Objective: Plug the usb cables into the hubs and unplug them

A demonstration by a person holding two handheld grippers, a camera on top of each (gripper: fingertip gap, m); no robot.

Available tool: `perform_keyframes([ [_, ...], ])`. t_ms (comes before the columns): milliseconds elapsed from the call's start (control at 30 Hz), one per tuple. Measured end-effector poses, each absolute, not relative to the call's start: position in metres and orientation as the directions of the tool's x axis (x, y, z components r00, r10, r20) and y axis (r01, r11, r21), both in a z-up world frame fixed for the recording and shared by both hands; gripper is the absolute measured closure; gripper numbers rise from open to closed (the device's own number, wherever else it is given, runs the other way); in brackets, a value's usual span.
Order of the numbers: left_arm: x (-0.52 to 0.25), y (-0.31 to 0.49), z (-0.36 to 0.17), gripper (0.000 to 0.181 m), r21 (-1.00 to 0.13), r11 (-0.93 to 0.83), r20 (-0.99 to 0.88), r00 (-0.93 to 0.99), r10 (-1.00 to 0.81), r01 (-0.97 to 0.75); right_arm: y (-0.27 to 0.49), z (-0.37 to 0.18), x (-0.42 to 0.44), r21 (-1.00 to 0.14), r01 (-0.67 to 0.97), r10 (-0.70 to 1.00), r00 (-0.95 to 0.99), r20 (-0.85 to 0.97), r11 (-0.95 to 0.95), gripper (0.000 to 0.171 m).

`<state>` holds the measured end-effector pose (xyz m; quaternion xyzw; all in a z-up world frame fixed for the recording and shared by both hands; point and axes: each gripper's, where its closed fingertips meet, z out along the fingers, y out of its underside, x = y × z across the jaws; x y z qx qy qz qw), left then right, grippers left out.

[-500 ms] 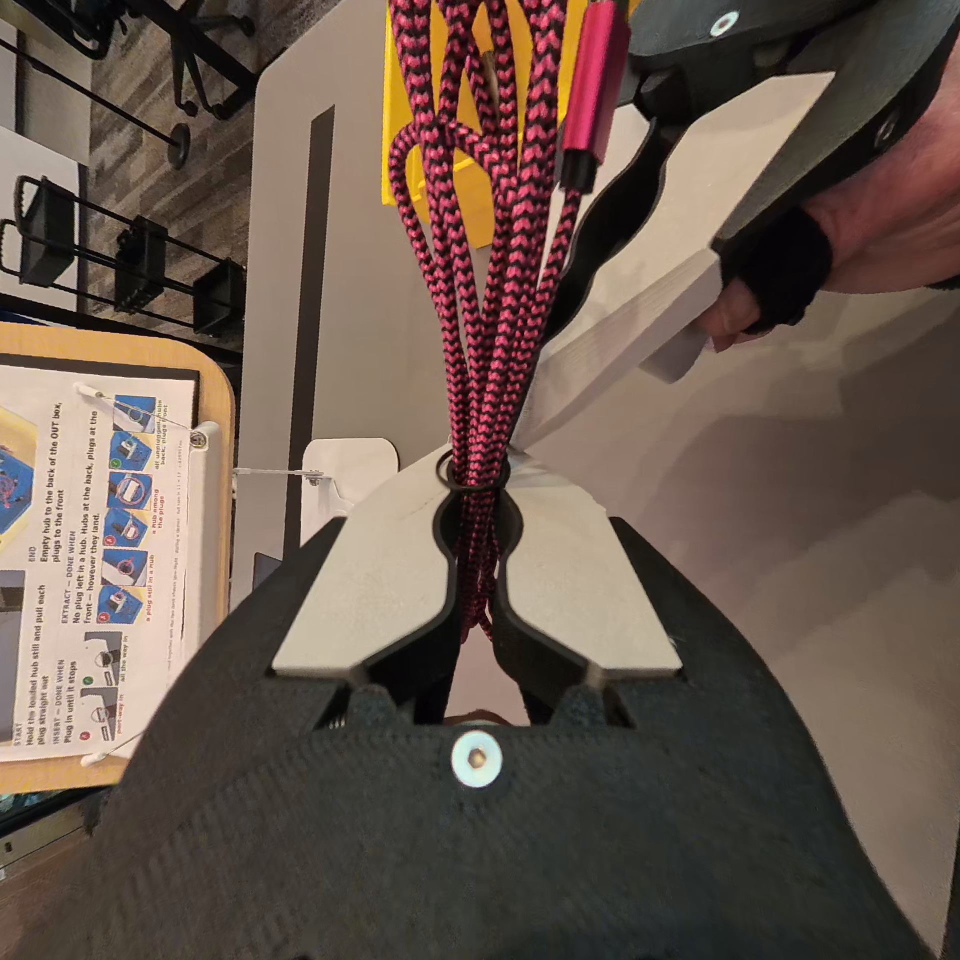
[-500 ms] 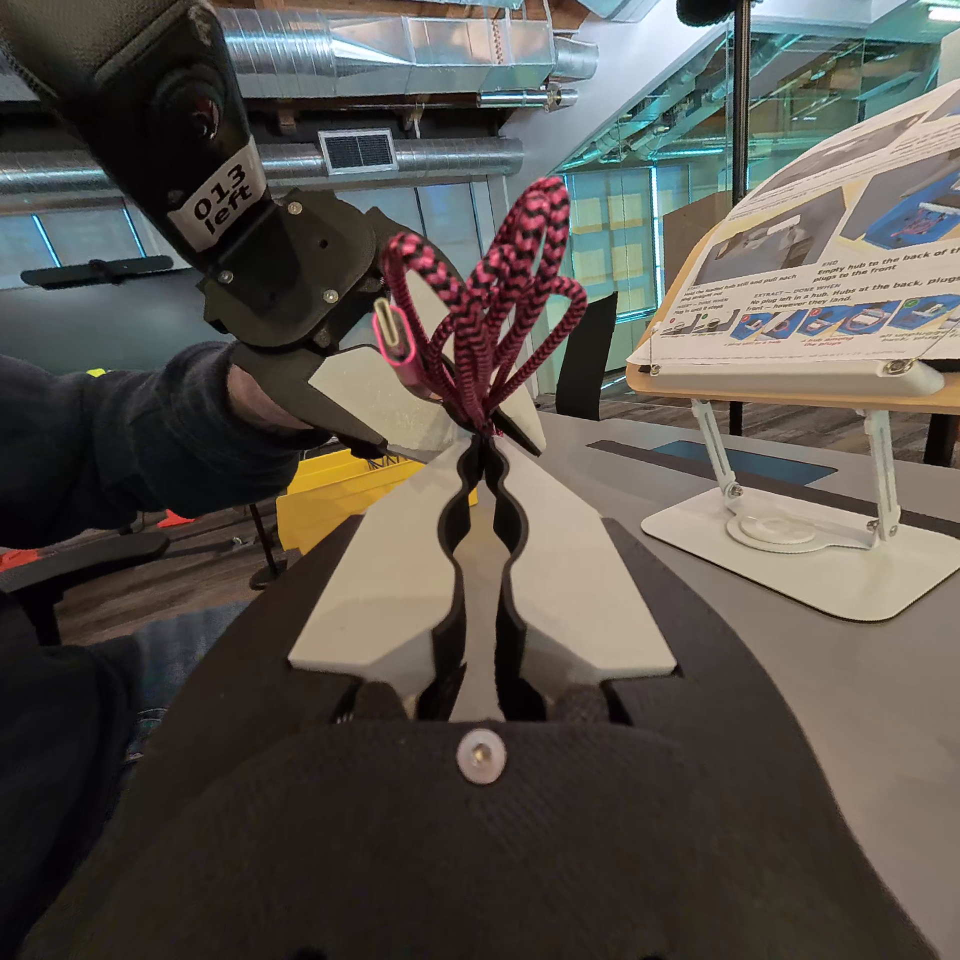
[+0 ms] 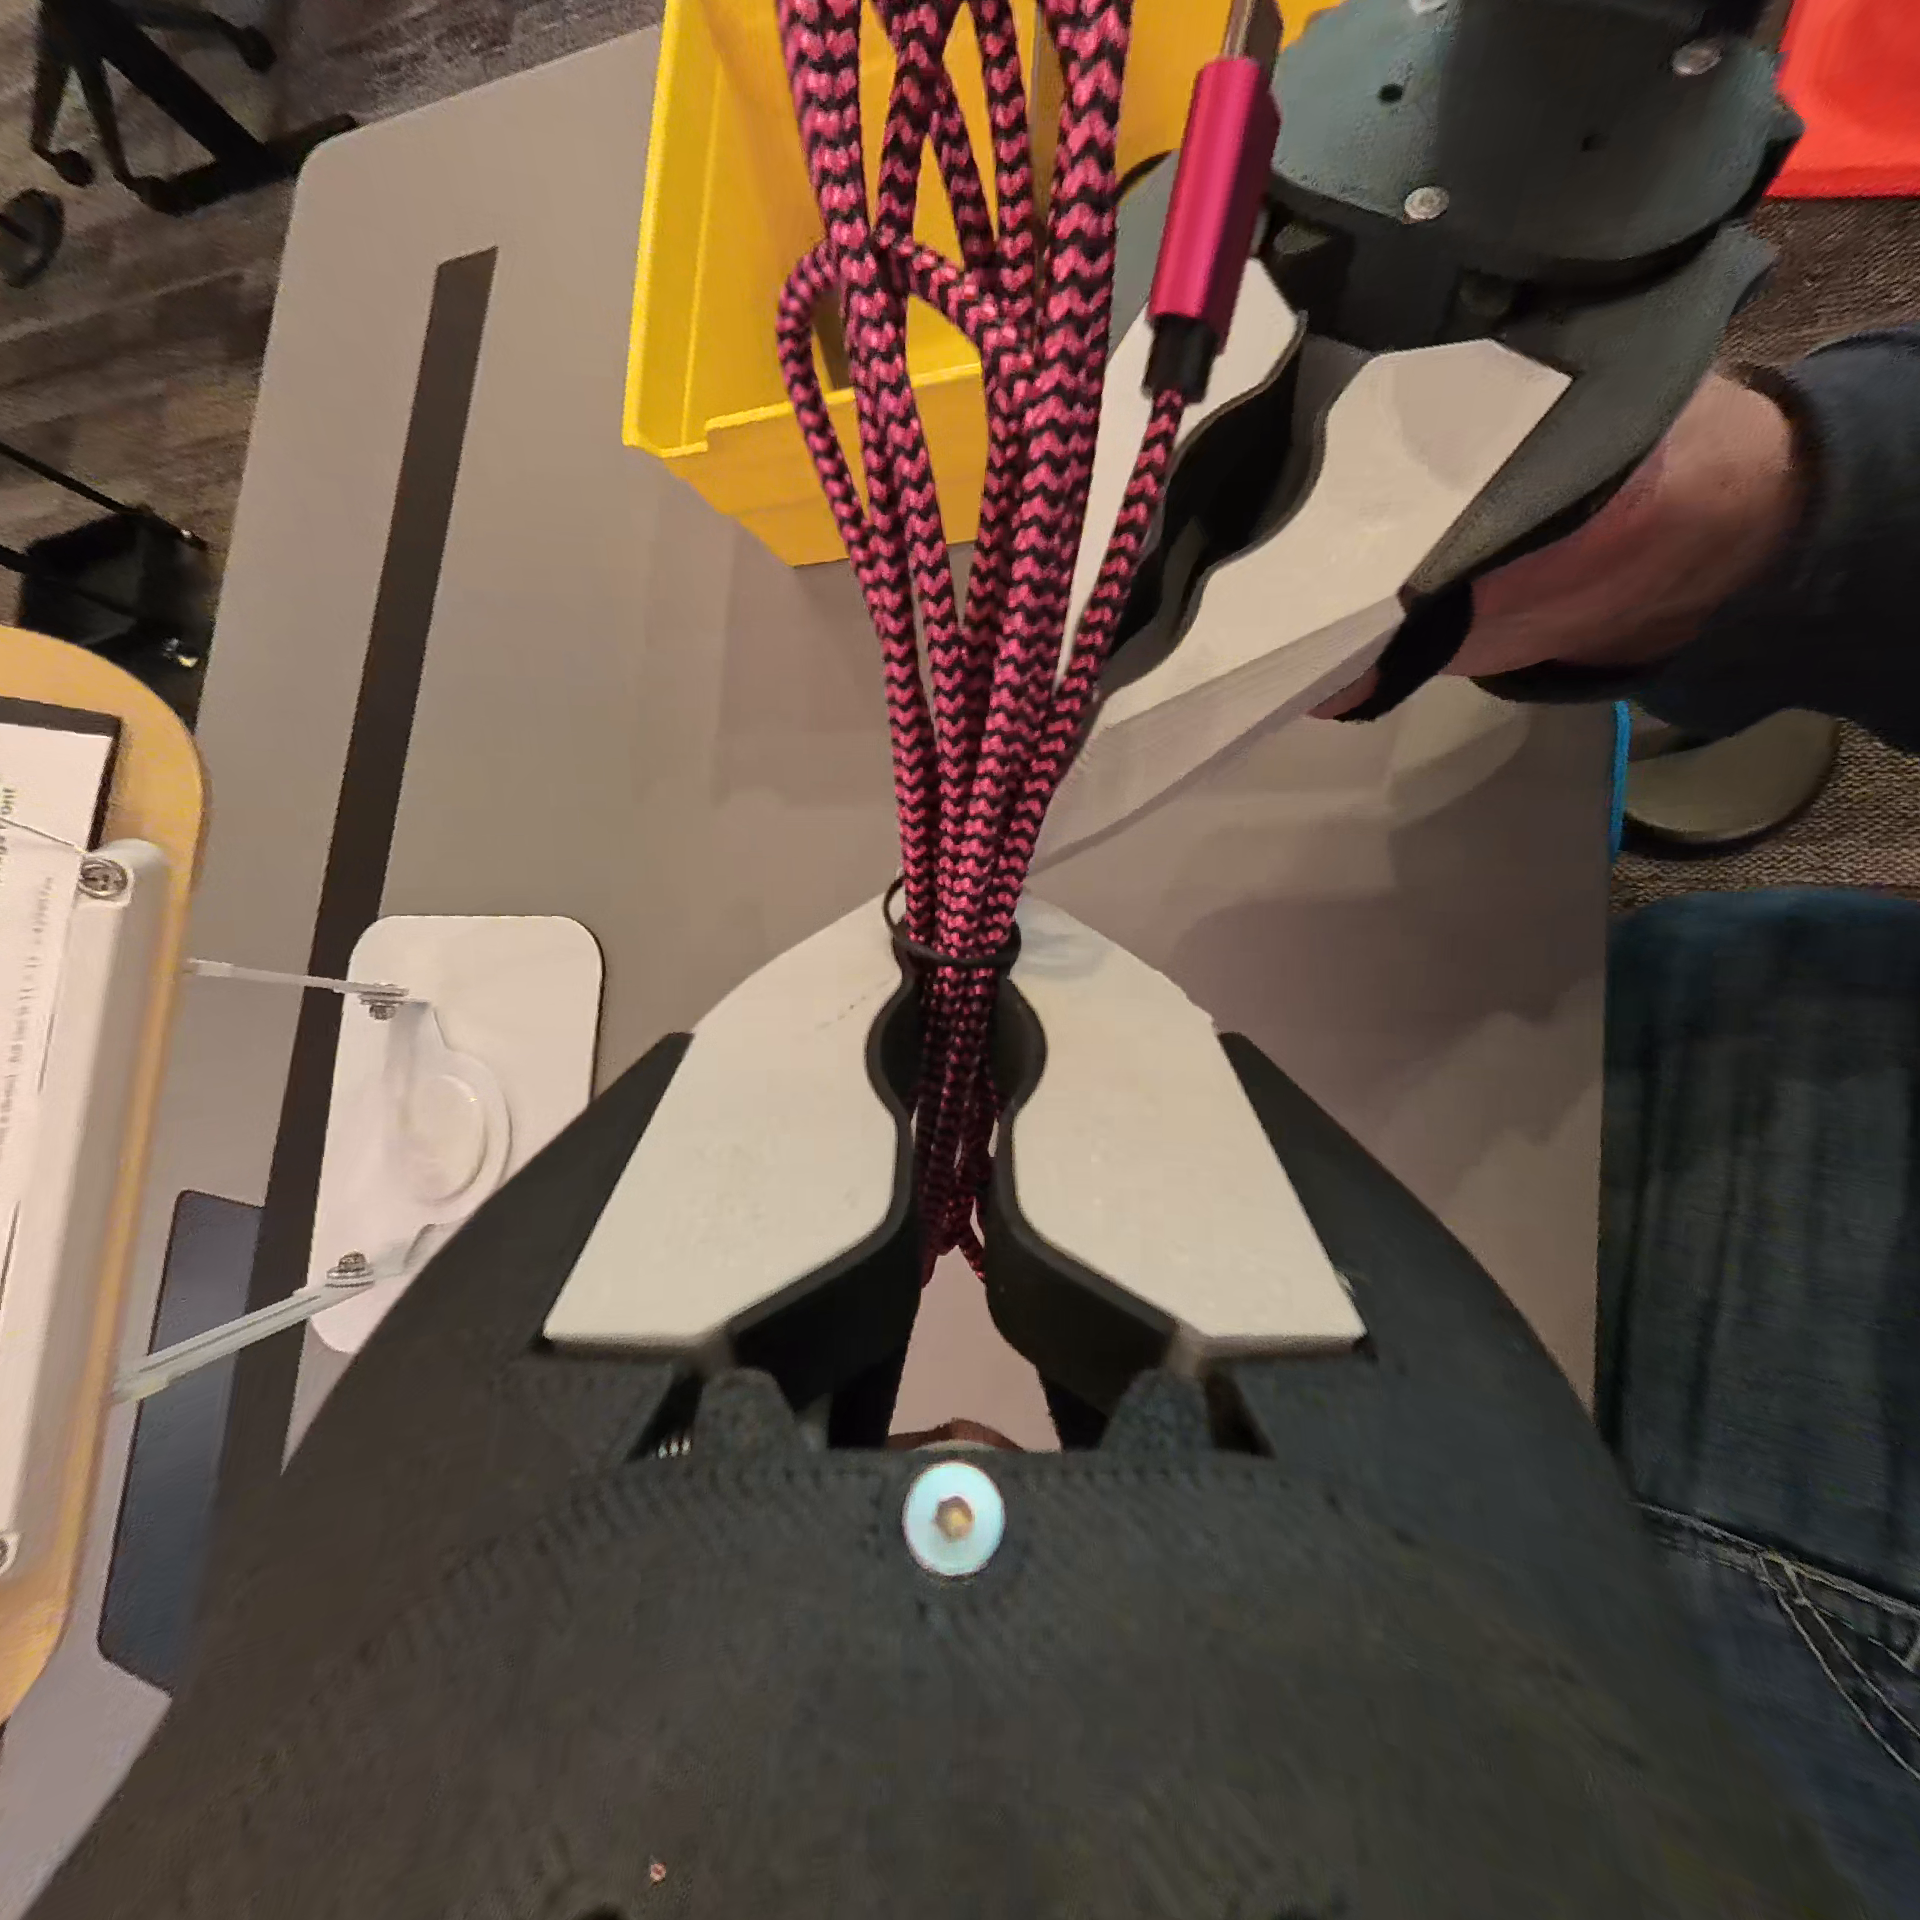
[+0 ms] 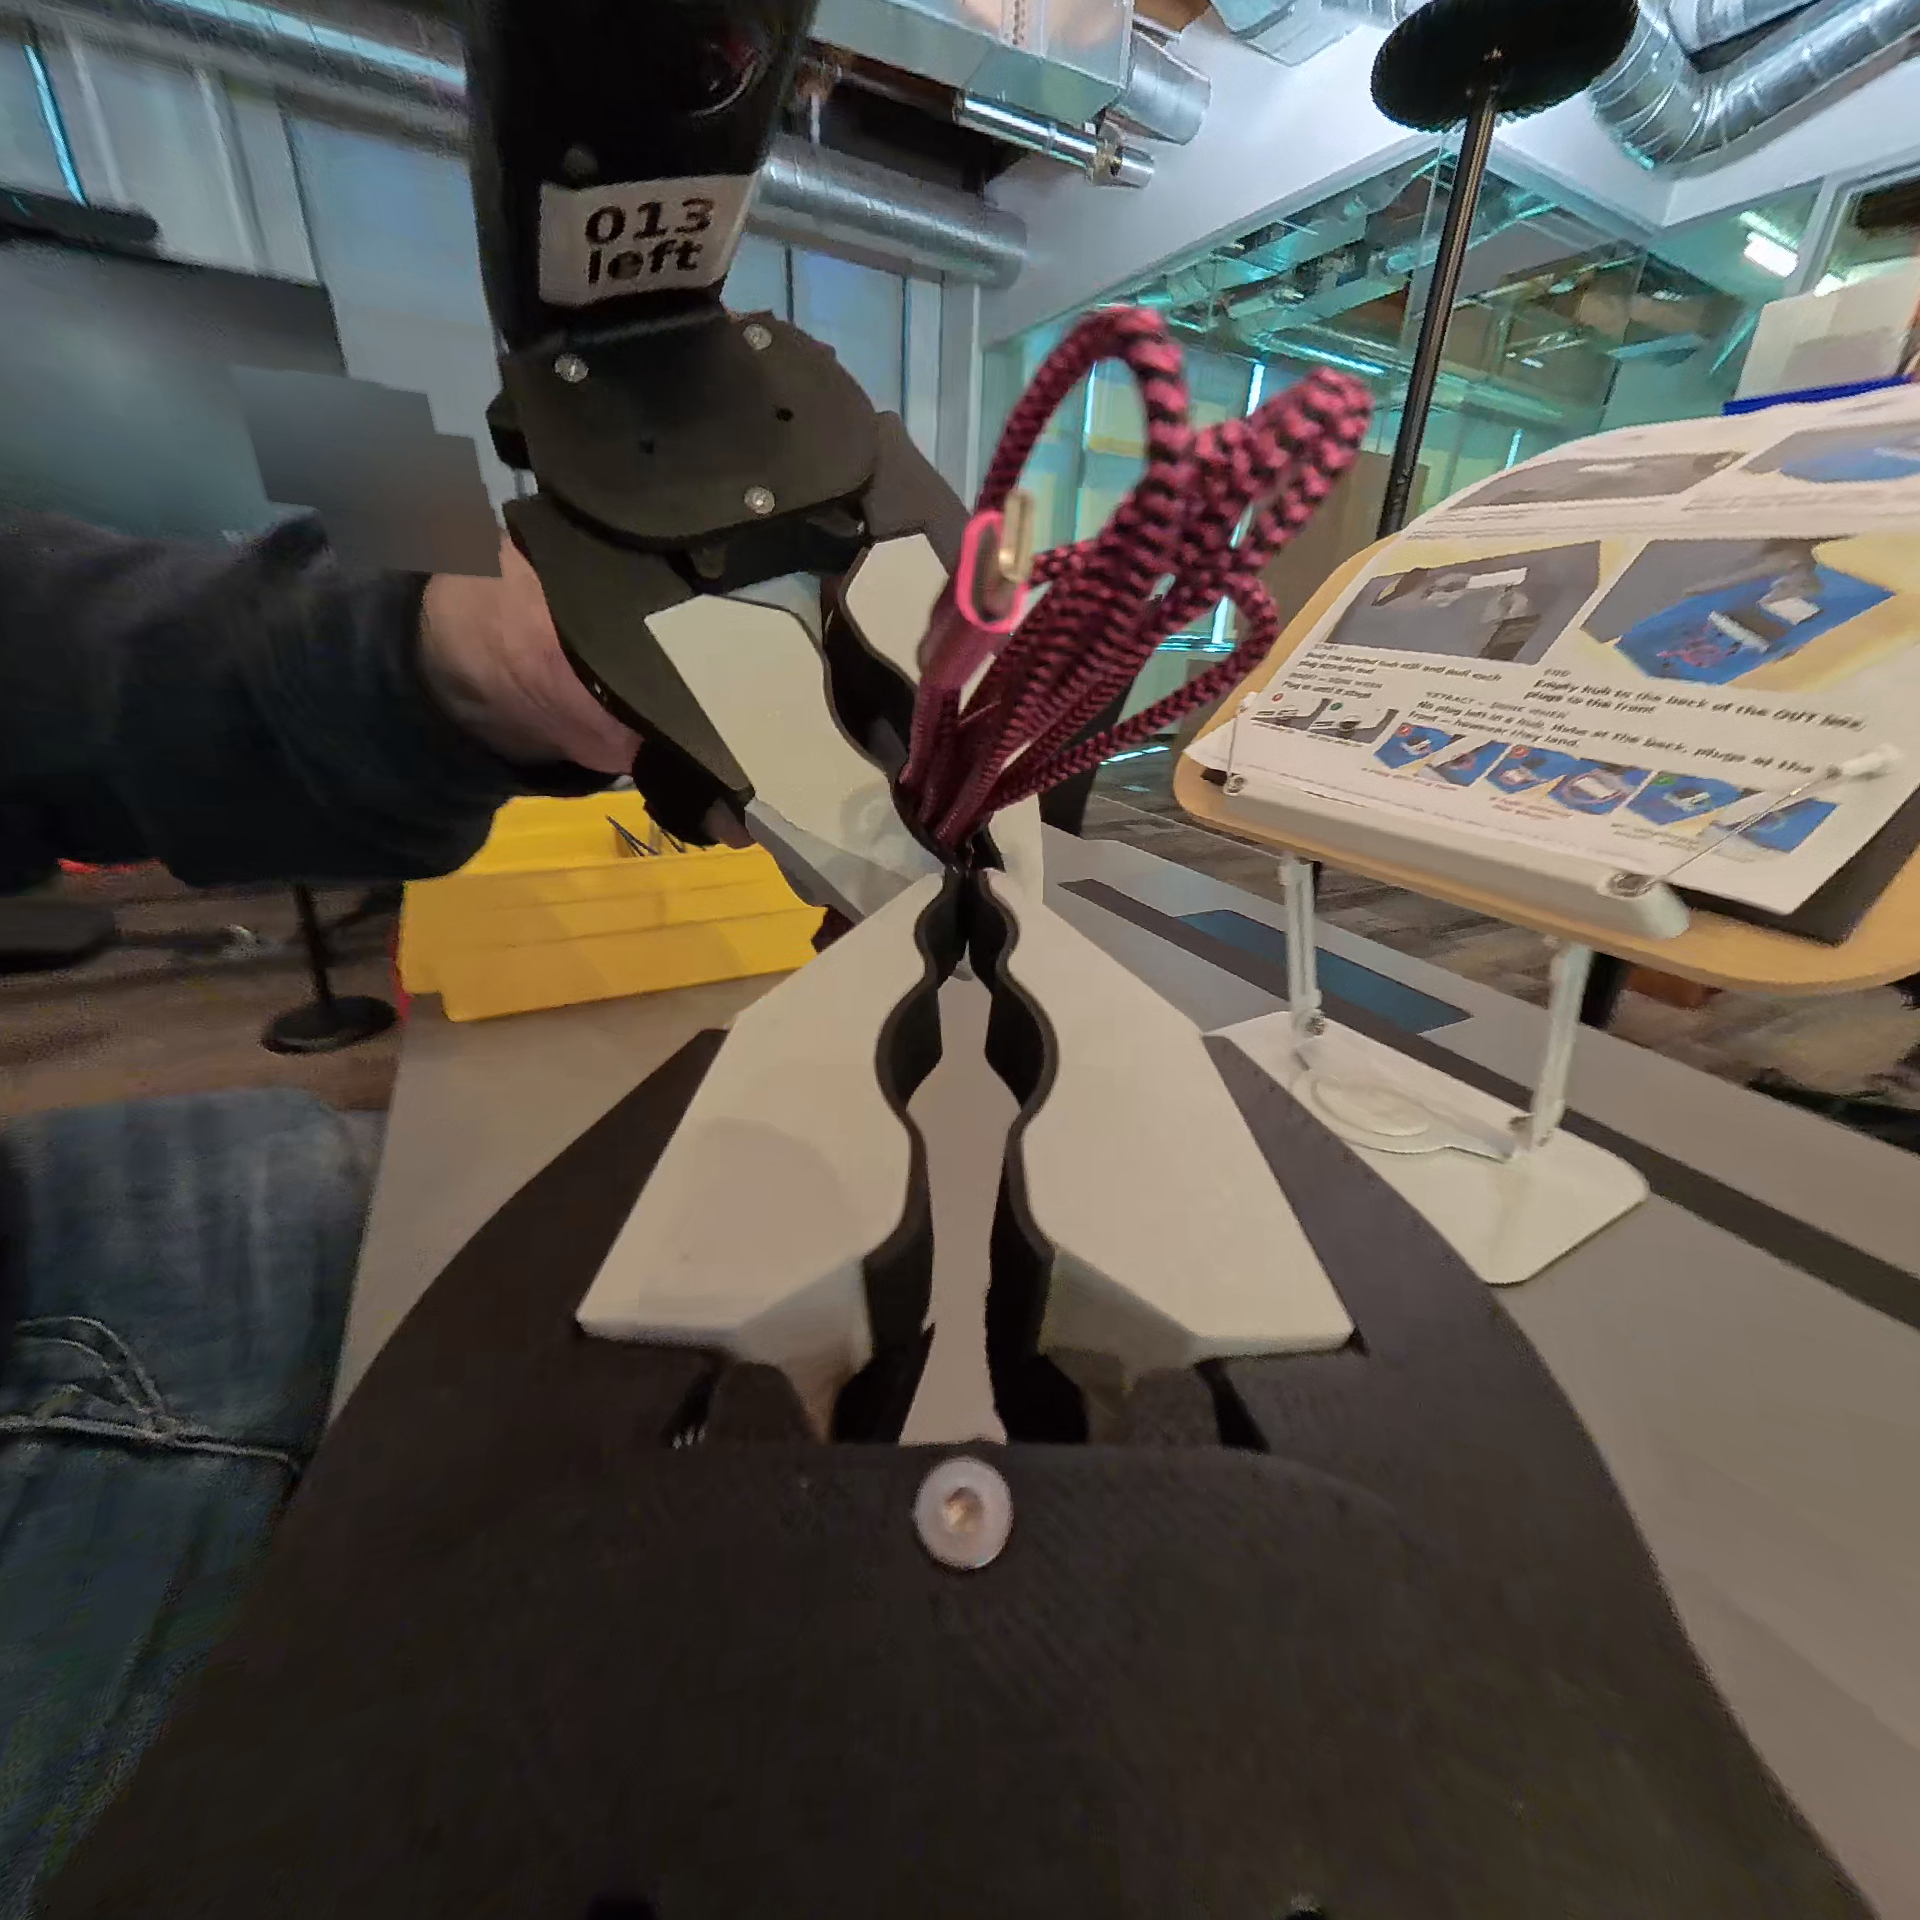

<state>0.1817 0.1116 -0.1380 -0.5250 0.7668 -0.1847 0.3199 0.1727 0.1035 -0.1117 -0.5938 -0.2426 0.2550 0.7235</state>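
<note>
Holding a bundle of pink-and-black braided cable (image 3: pixel 961 644), the left tool (image 3: pixel 954 940) has its two white fingers squeezed narrow around the strands, right where a thin black band (image 3: pixel 951 961) ties them together. The loops fan out past the fingertips, up in the air over the grey worktop (image 3: pixel 582 727). One pink metal plug (image 3: pixel 1210 203) sticks out beside the loops, close to the other tool. The right tool (image 4: pixel 961 873) comes in from the side, and its tips are pinched nearly together on the bottom of the same bundle, so both tools grip the cable at one spot. From the right wrist view, the left tool points down at a slant, and a bare hand (image 4: pixel 509 665) in a dark sleeve grips its handle. From the left wrist view, another hand (image 3: pixel 1621 582) wraps the right tool's handle, with a black strap over one finger. A yellow bin (image 3: pixel 727 343) sits on the far side of the worktop. A tilted board with a printed sheet (image 4: pixel 1621 665) stands on a white stand (image 4: pixel 1455 1164).
</note>
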Motion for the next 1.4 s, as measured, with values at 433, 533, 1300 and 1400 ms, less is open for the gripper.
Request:
perform_keyframes([
  [433,0.171,0.099,-0.139,0.173,-0.673,0.180,0.029,-0.268,-0.963,-0.718,0.103,-0.114,0.165,-0.888,0.358,0.431,0.780,0.455,0.290,0.171],
  [533,0.167,0.099,-0.140,0.174,-0.654,0.134,0.091,-0.254,-0.963,-0.744,0.106,-0.115,0.164,-0.783,0.548,0.328,0.712,0.621,0.293,0.171],
  [1300,0.149,0.094,-0.121,0.174,-0.678,0.338,-0.074,-0.397,-0.915,-0.652,0.096,-0.096,0.144,-0.997,-0.064,0.781,0.624,-0.003,0.048,0.171],
  [1400,0.147,0.094,-0.122,0.174,-0.663,0.419,-0.154,-0.435,-0.887,-0.621,0.093,-0.097,0.139,-0.931,-0.327,0.863,0.411,-0.294,-0.161,0.171],
])
